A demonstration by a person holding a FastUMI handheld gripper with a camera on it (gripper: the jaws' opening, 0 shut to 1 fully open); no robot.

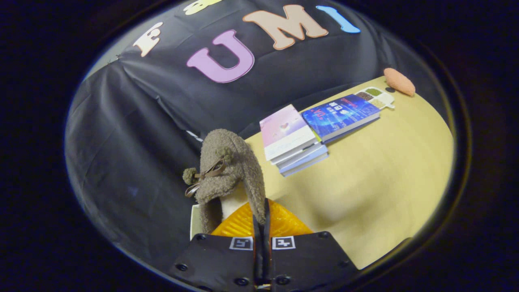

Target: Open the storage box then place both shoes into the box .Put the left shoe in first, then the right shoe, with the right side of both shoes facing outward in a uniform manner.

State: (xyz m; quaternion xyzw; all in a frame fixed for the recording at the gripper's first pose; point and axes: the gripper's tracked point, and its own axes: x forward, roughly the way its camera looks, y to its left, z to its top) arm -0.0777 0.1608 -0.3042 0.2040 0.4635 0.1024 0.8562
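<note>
Gripper view: the gripper (pixel 262 227) is showing its two black fingers (pixel 256 227) drawn close together, with only a thin slit between them, and they are pinching the fuzzy brown wall of a shoe (pixel 229 170) at its opening. The shoe (a plush, slipper-like one with a small bow and pompom on its front) is hanging upright from the fingers, its pale lining showing just beside them. Directly beneath and just ahead of the fingers an orange ribbed surface (pixel 279 221) is lying; whether this is part of the storage box cannot be told. A white edge (pixel 194 221) is showing beside it, under the shoe.

Beyond the shoe a yellow table (pixel 385 174) is stretching away. On it a stack of books (pixel 294 142) is lying, topped by one with a pink and white cover, and just beside the stack a blue book (pixel 340 115) is resting on the tabletop. Past the blue book a small tray with divided compartments (pixel 377 97) is sitting, and further still, near the far edge of the table, an orange oval object (pixel 399 81) is lying. The booth's black cloth wall (pixel 134 134) is hanging behind the table.
</note>
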